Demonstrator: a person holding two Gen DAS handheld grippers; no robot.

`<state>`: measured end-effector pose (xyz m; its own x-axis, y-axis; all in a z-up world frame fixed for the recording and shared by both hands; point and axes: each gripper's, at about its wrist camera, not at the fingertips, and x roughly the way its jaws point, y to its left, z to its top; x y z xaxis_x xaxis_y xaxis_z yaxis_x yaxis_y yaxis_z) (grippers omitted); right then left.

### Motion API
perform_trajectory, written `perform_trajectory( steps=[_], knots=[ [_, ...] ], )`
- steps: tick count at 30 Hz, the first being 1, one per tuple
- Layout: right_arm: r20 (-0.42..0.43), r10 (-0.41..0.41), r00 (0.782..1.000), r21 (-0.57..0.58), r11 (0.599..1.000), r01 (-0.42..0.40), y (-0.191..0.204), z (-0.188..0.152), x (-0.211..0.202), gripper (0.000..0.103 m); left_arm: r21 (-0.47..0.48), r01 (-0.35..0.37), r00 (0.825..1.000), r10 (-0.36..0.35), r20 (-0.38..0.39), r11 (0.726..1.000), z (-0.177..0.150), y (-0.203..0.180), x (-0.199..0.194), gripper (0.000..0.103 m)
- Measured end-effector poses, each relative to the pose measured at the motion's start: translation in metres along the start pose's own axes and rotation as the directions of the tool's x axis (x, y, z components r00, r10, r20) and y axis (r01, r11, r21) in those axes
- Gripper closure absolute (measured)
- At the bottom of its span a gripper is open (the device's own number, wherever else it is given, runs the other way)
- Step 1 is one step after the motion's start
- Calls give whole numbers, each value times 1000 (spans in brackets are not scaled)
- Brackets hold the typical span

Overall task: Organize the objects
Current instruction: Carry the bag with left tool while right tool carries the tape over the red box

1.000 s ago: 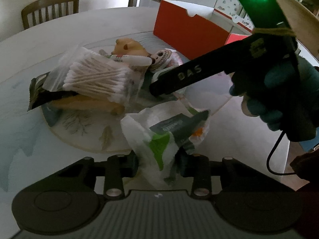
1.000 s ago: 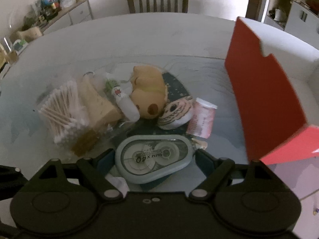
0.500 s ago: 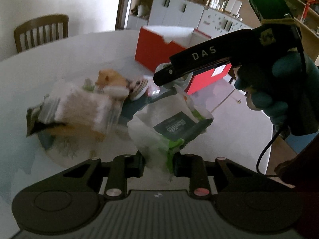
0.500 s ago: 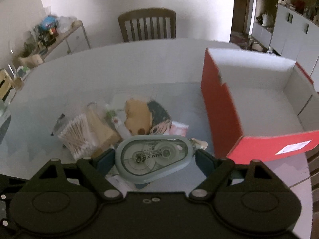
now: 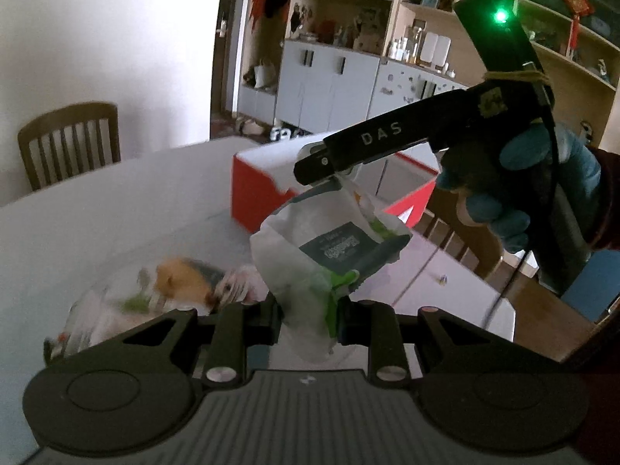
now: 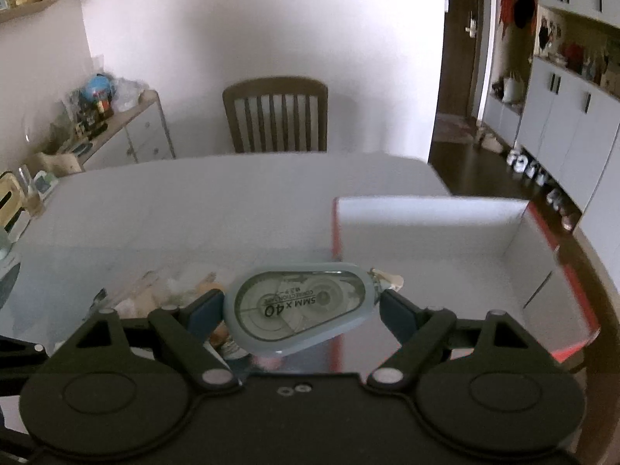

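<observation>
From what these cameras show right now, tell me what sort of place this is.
Most likely a home dining room. A large pale table has a wooden chair drawn up to it, white cupboards line the wall, and open shelves hold jars and ornaments.

left hand-held gripper (image 5: 310,316) — white packet (image 5: 310,267) lifted off desk (image 5: 116,209) | right hand-held gripper (image 6: 300,306) — correction tape (image 6: 298,308) raised toward red box (image 6: 445,232)
</observation>
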<state>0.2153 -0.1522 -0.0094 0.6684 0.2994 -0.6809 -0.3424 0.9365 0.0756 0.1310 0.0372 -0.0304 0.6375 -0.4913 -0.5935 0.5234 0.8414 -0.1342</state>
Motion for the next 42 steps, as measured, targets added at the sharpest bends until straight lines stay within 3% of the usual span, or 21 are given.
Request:
perform_trajectory(
  steps=[13, 21, 32, 42],
  knots=[
    [18, -47, 999, 30, 998, 46, -111, 20, 2, 17, 9, -28, 1000, 28, 10, 1000, 64, -74, 79, 79],
    [6, -70, 998, 57, 996, 70, -167, 17, 12, 17, 20, -103, 994, 103, -33, 994, 94, -79, 120, 79],
    [-46, -42, 998, 0, 999, 42, -191, 2, 34, 17, 15, -145, 975, 145, -166, 989, 124, -71, 195, 79],
    [-148, -12, 989, -122, 993, -6, -178, -13, 71, 17, 20, -178, 929, 174, -326, 984, 123, -62, 260, 79]
  ],
)
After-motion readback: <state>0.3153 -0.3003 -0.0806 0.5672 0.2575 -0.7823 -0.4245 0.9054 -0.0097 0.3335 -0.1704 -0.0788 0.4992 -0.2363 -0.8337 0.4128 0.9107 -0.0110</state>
